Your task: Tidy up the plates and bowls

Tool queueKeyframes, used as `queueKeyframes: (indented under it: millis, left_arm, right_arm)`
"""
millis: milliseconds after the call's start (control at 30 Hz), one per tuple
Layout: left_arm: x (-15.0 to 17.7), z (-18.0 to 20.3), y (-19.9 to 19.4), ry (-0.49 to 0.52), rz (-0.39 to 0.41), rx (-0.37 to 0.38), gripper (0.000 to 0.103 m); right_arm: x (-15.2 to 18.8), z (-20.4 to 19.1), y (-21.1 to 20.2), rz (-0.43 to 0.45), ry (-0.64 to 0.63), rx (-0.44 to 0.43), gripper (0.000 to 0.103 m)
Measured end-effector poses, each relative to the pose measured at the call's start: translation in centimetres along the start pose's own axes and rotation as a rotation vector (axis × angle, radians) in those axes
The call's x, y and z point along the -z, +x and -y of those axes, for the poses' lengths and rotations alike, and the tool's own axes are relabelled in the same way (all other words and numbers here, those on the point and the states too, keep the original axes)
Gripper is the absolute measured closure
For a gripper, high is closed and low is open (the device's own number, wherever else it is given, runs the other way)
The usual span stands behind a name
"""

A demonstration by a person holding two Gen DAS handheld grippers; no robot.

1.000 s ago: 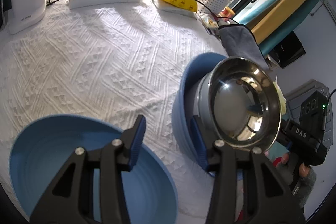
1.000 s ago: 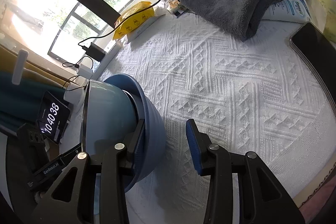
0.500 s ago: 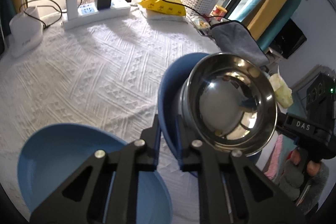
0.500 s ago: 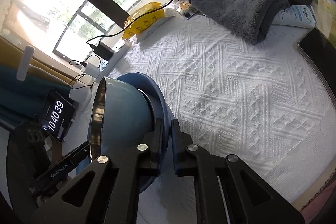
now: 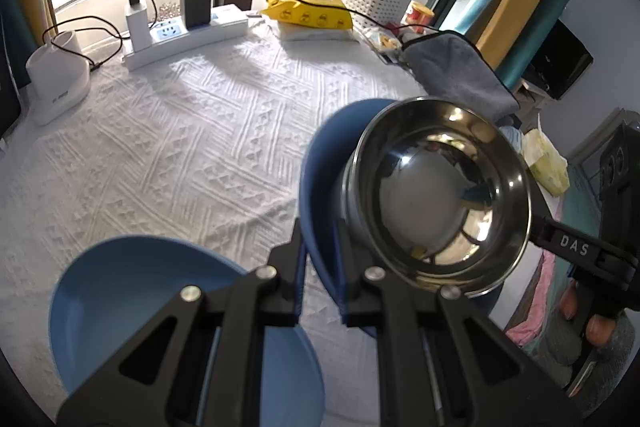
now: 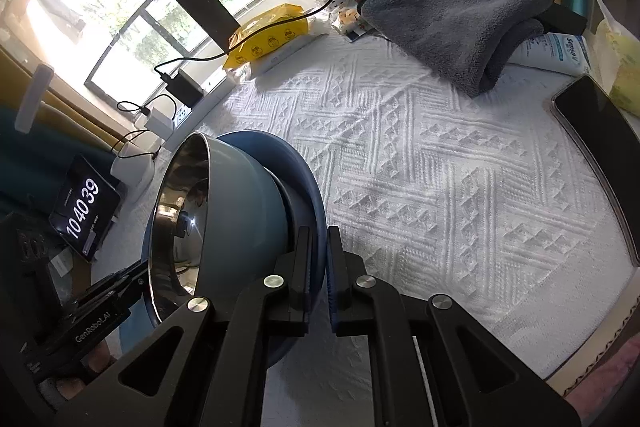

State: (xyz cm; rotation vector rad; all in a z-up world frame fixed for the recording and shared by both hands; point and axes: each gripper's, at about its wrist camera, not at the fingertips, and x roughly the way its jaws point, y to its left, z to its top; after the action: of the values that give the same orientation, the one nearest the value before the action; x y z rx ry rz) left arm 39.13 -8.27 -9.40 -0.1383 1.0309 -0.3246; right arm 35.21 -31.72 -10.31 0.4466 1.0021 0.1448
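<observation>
Left wrist view: your left gripper (image 5: 320, 259) is clenched on the near rim of the tilted blue plate (image 5: 320, 171), pads on either side of the edge. A steel bowl (image 5: 440, 199) with a blue-grey outer wall rests in that plate, its mouth toward the camera. A second blue plate (image 5: 120, 299) lies flat on the white textured tablecloth (image 5: 180, 131), just left of the fingers. The power strip (image 5: 184, 37) and yellow packet (image 5: 308, 9) sit at the far edge. Right wrist view: your right gripper (image 6: 319, 267) grasps the same plate's (image 6: 308, 183) opposite rim, jaws pressed onto the thin edge. The bowl (image 6: 224, 211) leans left, off the cloth. A grey towel (image 6: 452, 15) and a dark phone (image 6: 600, 135) lie well apart, on the right.
</observation>
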Motion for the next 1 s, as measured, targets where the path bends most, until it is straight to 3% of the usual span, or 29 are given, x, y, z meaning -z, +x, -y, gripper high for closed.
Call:
queueKeyframes:
  millis: [1000]
  left_arm:
    - [0.08,0.32,-0.65,0.012,0.005,0.013,0.091]
  right_arm:
    - [0.27,-0.88,-0.63,-0.003,-0.047,0.054,0.095]
